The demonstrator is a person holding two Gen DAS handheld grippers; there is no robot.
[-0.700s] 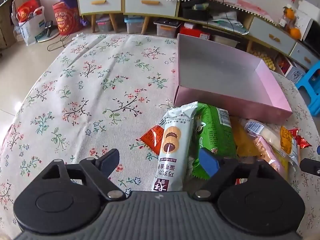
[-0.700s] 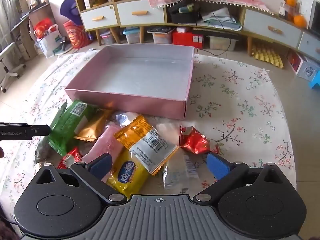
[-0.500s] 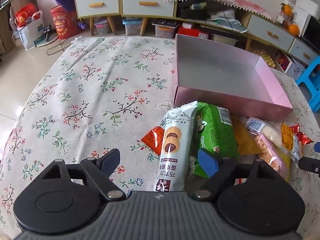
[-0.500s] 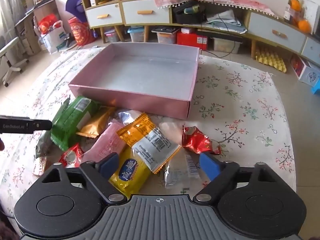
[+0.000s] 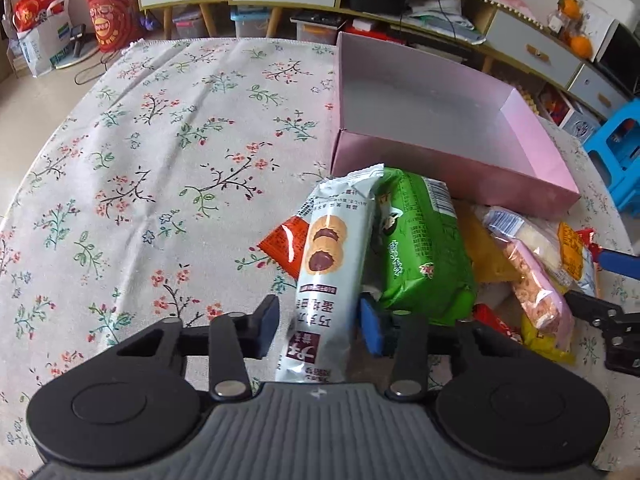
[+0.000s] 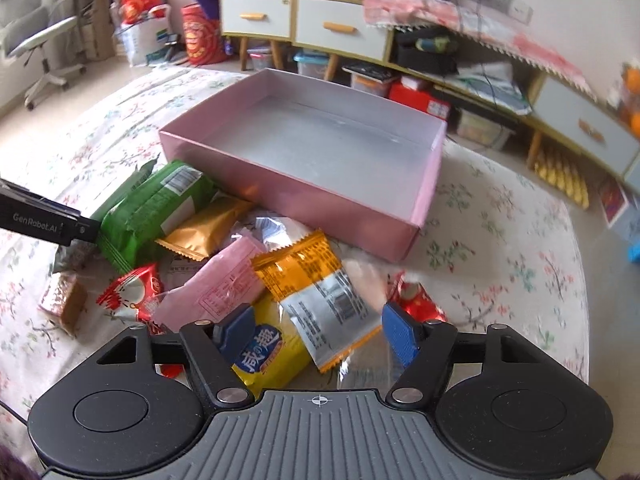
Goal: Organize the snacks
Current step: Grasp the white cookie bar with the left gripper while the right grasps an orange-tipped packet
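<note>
Snacks lie heaped on the bench just before the pink box (image 6: 288,192). Biscuit pack (image 5: 328,264) sits between the left tool's (image 5: 320,324) parted fingers, apparently not yet clamped, a green pack (image 5: 420,248) beside it. Right tool (image 6: 316,330) hovers wide over the orange pack (image 6: 316,284) and yellow pack (image 6: 268,356).

Bright, even daylight with soft shadows; fisheye bends the edges, and the right wrist view is motion-blurred.
</note>
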